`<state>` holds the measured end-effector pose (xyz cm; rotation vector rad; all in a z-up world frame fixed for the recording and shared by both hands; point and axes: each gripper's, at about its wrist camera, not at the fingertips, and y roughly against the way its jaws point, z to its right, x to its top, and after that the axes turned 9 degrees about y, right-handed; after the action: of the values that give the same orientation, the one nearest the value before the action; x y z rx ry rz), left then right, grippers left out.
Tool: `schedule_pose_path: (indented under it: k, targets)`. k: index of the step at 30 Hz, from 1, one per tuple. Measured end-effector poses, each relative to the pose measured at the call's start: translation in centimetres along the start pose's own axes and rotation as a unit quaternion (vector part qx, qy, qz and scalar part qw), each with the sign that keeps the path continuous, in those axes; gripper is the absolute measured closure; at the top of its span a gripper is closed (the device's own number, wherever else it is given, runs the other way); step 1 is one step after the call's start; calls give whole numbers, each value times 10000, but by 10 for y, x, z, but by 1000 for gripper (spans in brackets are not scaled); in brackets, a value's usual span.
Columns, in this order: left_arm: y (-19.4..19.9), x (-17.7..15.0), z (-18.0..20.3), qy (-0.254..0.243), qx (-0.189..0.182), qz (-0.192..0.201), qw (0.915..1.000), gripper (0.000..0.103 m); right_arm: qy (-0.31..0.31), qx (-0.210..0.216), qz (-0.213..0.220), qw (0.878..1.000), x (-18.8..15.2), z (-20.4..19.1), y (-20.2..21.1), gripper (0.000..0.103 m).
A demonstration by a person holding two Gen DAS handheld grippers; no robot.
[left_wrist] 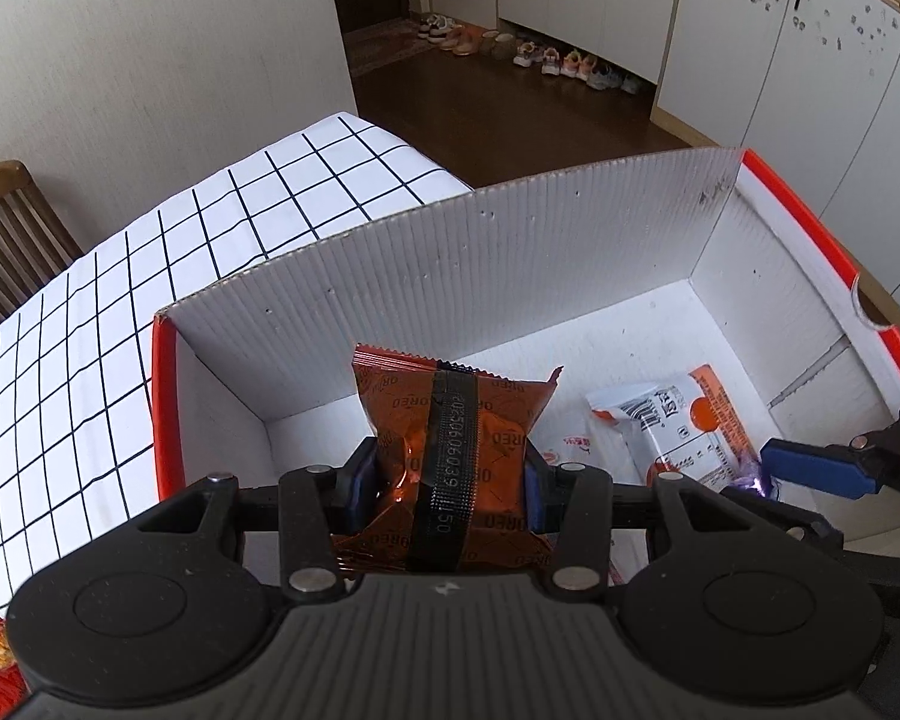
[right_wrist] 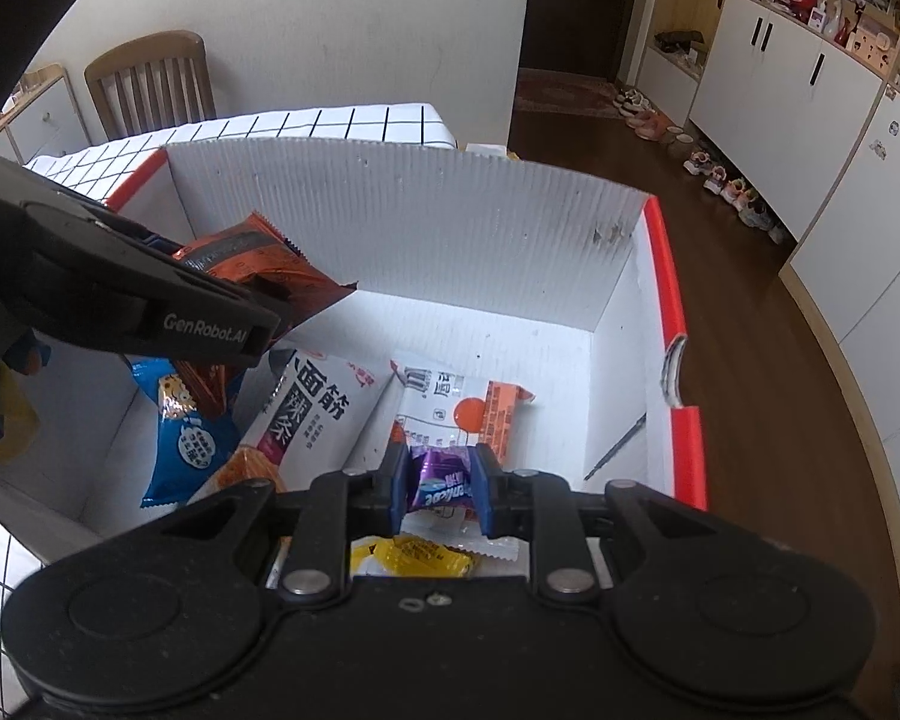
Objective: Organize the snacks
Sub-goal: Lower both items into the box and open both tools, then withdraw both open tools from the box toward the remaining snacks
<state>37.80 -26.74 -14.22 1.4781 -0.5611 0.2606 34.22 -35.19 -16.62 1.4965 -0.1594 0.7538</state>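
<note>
The left gripper (left_wrist: 447,480) is clamping an orange Oreo pack (left_wrist: 450,450) between its blue pads, holding it upright over the near left part of the box (left_wrist: 438,252), a white corrugated carton with a red rim (the pack's black seam strip is facing the camera). In the right wrist view the same pack (right_wrist: 258,267) is hanging tilted above the box's (right_wrist: 402,222) left side. The right gripper (right_wrist: 438,489) is squeezing a small purple candy (right_wrist: 441,480) over the box's near edge, and its blue finger (left_wrist: 816,468) is showing at the right of the left view.

Lying on the box floor are a white-and-orange packet (right_wrist: 456,414), a white bag with black characters (right_wrist: 318,414), a blue packet (right_wrist: 180,432) and a yellow one (right_wrist: 420,558). The box is sitting on a grid-patterned tablecloth (left_wrist: 120,300), with a wooden chair (right_wrist: 150,81) beyond it.
</note>
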Motion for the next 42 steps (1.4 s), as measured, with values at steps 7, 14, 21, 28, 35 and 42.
schedule_pose_path:
  k: [7, 14, 21, 28, 35, 42]
  targets:
    - [1, 0, 4, -112, 6, 34, 9999, 57, 17, 33, -30, 10000, -2, -3, -2, 77]
    - [23, -4, 5, -294, -58, 312, 9991, 42, -52, 71, 84, 9999, -2, -6, 5, 61]
    - [51, -11, -2, -276, -178, 505, 9982, 42, -120, 97, 260, 9995, -2, -8, 24, 51]
    - [85, -23, -14, -133, -317, 697, 9970, 42, -219, 117, 499, 9984, 0, -12, 49, 43]
    - [116, -35, -32, 29, -461, 870, 9951, 42, -305, 201, 742, 9966, 0, -19, 74, 40]
    - [149, -49, -51, 148, -543, 1086, 9925, 42, -378, 278, 1023, 9936, -2, -32, 100, 37]
